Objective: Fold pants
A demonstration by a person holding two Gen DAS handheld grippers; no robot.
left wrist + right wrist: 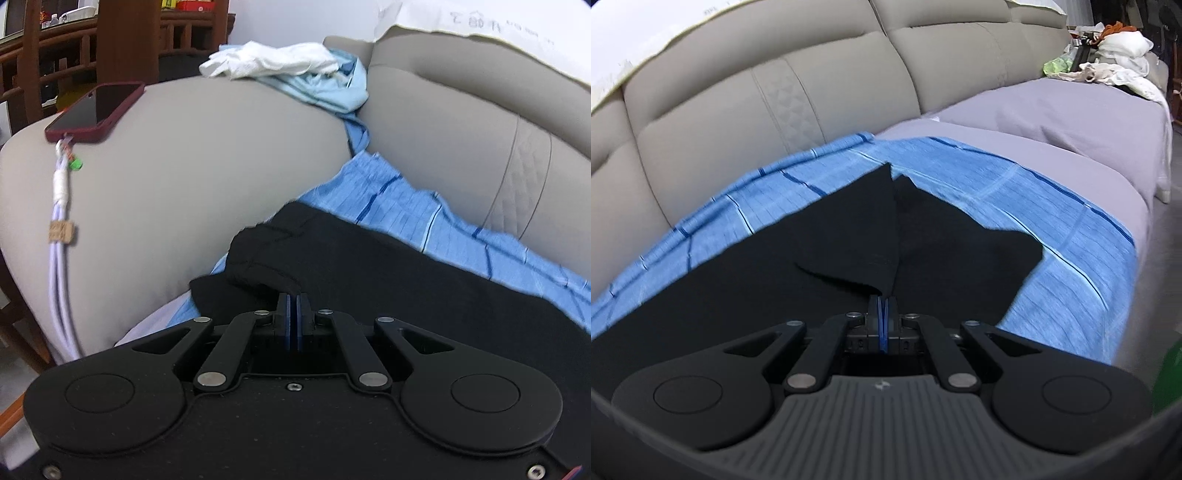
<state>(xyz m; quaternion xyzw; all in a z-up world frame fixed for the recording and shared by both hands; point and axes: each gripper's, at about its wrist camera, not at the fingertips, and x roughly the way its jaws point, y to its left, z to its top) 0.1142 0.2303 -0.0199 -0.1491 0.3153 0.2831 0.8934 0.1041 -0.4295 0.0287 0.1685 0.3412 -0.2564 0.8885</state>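
Observation:
The black pants (369, 266) lie on a blue checked cloth (399, 206) spread over the sofa seat. My left gripper (294, 297) is shut on a bunched edge of the pants near the sofa armrest. In the right wrist view the pants (831, 229) spread out with two leg ends pointing away. My right gripper (883, 298) is shut on a raised fold of the black fabric, lifted slightly off the blue cloth (1052, 229).
A phone in a red case (96, 110) with a white cable (61, 240) lies on the beige armrest (203, 166). White and light-blue clothes (288, 70) lie behind it. A grey sheet (1052, 122) covers the seat; a clothes pile (1115, 55) sits at the far end.

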